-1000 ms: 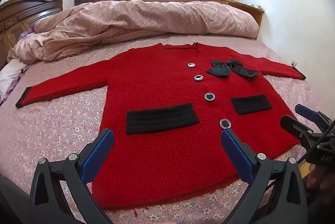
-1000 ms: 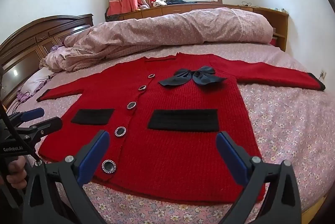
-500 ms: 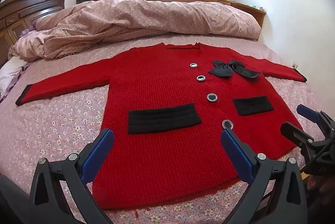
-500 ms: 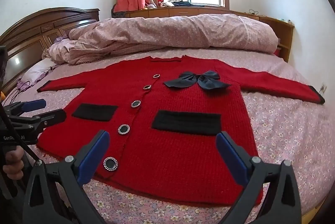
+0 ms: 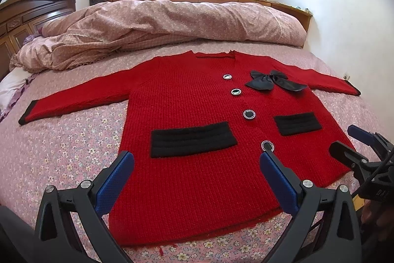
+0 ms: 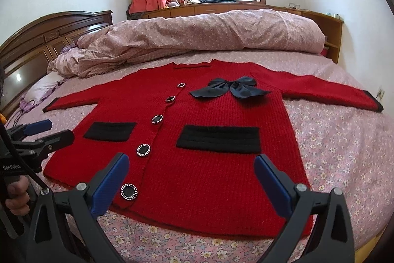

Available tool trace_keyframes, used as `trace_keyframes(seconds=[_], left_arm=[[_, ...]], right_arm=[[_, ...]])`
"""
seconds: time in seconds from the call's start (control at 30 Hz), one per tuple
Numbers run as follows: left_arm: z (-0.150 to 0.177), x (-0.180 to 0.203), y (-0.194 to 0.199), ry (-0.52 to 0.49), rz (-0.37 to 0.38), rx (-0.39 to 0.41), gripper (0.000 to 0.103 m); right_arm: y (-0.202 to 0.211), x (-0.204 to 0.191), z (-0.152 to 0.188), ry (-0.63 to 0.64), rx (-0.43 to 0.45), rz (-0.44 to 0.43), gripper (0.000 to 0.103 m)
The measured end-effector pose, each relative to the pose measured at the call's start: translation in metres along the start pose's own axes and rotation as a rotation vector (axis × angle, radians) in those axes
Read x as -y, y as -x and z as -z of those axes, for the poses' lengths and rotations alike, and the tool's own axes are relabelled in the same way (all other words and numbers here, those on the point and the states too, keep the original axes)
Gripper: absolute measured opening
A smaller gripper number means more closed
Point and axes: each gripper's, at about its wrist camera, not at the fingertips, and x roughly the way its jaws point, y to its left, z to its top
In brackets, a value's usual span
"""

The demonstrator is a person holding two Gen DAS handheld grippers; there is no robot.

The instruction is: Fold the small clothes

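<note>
- Red knitted cardigan [image 5: 197, 130] with 2 black pockets lies spread flat on the floral pink bed [image 5: 61, 152].
- We hold left hand-held gripper [image 5: 197, 179] and right hand-held gripper [image 6: 192, 179] spread wide above its hem, both empty.

Left tool [image 5: 197, 175] hovers spread wide above the red cardigan [image 5: 197, 120] lying flat on the bed [image 5: 61, 152].

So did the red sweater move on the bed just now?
No. The red sweater lies spread flat in the same spot below the rolled quilt, sleeves out as before. Only the camera views shifted a little; both hand-held grippers hover open.
</note>
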Motion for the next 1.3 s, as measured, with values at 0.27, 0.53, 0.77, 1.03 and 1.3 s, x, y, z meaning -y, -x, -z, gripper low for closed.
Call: trace_keyframes(seconds=[0.27,0.53,0.77,1.03,1.3], left_arm=[[0.0004,0.0007,0.0009,-0.003,0.001,0.002,0.099],[-0.0002,0.002,-0.0014,-0.011,-0.006,-0.004,0.099],[0.0009,0.0026,-0.0022,-0.013,-0.005,-0.003,0.099],[0.0024,0.0044,-0.0028,-0.02,-0.002,-0.007,0.099],[0.0024,0.0042,-0.0028,-0.015,-0.004,-0.006,0.099]], right_arm=[[0.0029,-0.0023,-0.0026,0.002,0.01,-0.006,0.103],[0.0071,-0.0056,-0.0037,0.009,0.023,-0.016,0.103],[0.0068,-0.001,-0.0041,-0.014,0.02,-0.016,0.103],[0.0045,-0.0069,-0.0025,0.022,0.007,-0.001,0.103],[0.0058,-0.0069,-0.0046,0.008,0.02,-0.009,0.103]])
